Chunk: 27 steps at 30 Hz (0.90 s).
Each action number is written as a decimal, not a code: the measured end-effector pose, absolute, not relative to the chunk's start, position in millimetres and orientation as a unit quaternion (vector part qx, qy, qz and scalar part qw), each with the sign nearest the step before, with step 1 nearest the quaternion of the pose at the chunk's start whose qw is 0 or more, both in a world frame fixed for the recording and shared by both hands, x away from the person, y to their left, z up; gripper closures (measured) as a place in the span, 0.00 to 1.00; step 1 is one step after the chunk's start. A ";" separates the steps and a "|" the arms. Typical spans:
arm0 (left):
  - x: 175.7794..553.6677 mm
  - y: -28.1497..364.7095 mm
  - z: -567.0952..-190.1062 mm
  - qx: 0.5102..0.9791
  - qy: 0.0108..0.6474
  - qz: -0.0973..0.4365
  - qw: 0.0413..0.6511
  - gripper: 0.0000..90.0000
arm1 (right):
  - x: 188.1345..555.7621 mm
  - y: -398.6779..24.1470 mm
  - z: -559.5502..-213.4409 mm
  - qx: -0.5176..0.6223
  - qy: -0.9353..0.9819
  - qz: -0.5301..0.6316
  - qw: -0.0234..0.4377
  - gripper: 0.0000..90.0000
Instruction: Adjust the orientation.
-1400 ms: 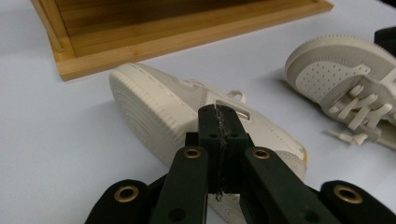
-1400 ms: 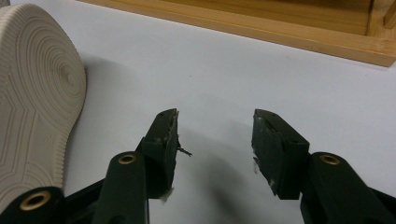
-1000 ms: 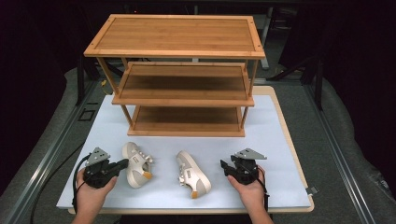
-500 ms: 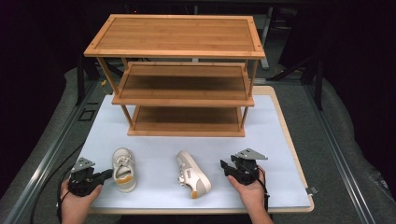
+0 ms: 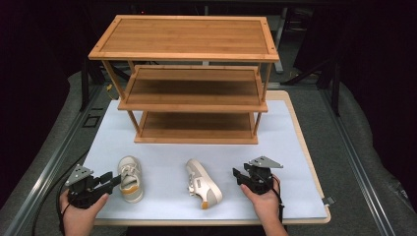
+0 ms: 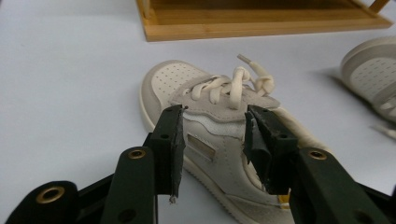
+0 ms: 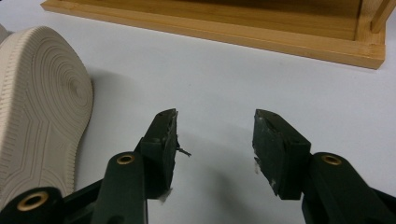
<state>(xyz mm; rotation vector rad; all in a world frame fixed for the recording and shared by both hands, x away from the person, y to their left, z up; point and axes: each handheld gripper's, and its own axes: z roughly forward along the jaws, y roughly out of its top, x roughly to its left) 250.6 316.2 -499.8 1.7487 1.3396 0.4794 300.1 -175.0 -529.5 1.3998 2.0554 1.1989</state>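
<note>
The upright beige sneaker (image 6: 219,140) stood between the spread jaws of the left tongs (image 6: 212,140), unpinched. Light, soft-sided, likely best gripped at the padded collar. Right tongs (image 7: 215,140) gaped empty beside the toppled sneaker (image 7: 37,107).

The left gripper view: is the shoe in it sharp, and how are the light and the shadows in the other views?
Left gripper view: the shoe is sharp at the laces, the black fingers slightly soft. Right gripper view: the other shoe, on its side, casts a soft shadow on the white mat. High view: the mat and wooden rack are evenly lit, the surroundings dark.
</note>
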 end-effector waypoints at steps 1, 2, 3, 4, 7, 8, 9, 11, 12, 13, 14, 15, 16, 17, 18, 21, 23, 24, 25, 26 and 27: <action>250.6 315.8 -500.2 0.702 0.536 0.193 0.427 0.63 | 300.2 -175.1 -529.6 0.498 0.731 0.427 0.189 0.55; 250.6 315.8 -500.2 0.702 0.536 0.193 0.427 0.61 | 300.3 -175.2 -529.6 0.499 0.730 0.427 0.189 0.55; 251.1 314.4 -500.9 0.706 0.535 0.189 0.424 0.61 | 300.3 -175.2 -529.6 0.499 0.730 0.427 0.189 0.55; 252.8 309.9 -504.3 0.715 0.532 0.178 0.418 0.59 | 300.2 -175.2 -529.7 0.500 0.730 0.427 0.188 0.55; 255.2 304.4 -508.8 0.723 0.532 0.174 0.406 0.59 | 300.1 -175.2 -529.6 0.499 0.731 0.427 0.187 0.55; 257.6 300.7 -511.6 0.725 0.535 0.186 0.391 0.56 | 300.1 -175.1 -529.5 0.498 0.731 0.428 0.187 0.55; 259.3 300.1 -513.1 0.726 0.537 0.187 0.386 0.54 | 300.0 -174.9 -529.5 0.498 0.731 0.428 0.187 0.55; 261.7 300.2 -515.7 0.725 0.542 0.182 0.384 0.52 | 299.9 -174.7 -529.5 0.498 0.731 0.428 0.187 0.55; 265.4 302.8 -520.0 0.716 0.555 0.167 0.389 0.52 | 299.8 -174.3 -529.6 0.497 0.731 0.428 0.187 0.55; 266.3 304.7 -519.8 0.715 0.557 0.163 0.390 0.53 | 299.8 -173.9 -529.7 0.498 0.730 0.428 0.187 0.55; 266.3 304.7 -519.8 0.715 0.557 0.163 0.390 0.56 | 299.8 -173.9 -529.7 0.498 0.730 0.428 0.187 0.55; 267.7 307.3 -519.1 0.710 0.563 0.157 0.393 0.58 | 299.7 -173.7 -529.6 0.499 0.730 0.428 0.186 0.55; 267.7 307.3 -519.1 0.710 0.563 0.157 0.393 0.59 | 299.7 -173.7 -529.6 0.499 0.730 0.428 0.186 0.55; 268.2 308.0 -519.2 0.705 0.567 0.154 0.397 0.59 | 299.6 -173.6 -529.6 0.499 0.730 0.428 0.186 0.55; 268.8 306.4 -517.4 0.707 0.564 0.162 0.394 0.63 | 299.7 -173.5 -529.7 0.499 0.730 0.428 0.186 0.55; 270.1 301.0 -517.8 0.707 0.563 0.160 0.398 0.64 | 299.7 -173.4 -529.8 0.500 0.730 0.428 0.183 0.55; 273.3 283.2 -518.5 0.720 0.545 0.149 0.403 0.65 | 299.5 -173.3 -529.9 0.498 0.731 0.428 0.183 0.55; 274.9 275.6 -518.1 0.727 0.536 0.146 0.403 0.65 | 299.1 -173.0 -529.8 0.498 0.730 0.429 0.185 0.55; 276.4 267.8 -518.2 0.733 0.528 0.142 0.404 0.65 | 298.5 -172.3 -529.4 0.499 0.727 0.432 0.187 0.56; 277.9 260.1 -518.4 0.739 0.519 0.139 0.406 0.65 | 297.6 -171.8 -528.2 0.499 0.726 0.433 0.191 0.56; 279.3 253.5 -518.2 0.746 0.511 0.135 0.406 0.65 | 296.3 -171.2 -526.6 0.496 0.728 0.432 0.192 0.57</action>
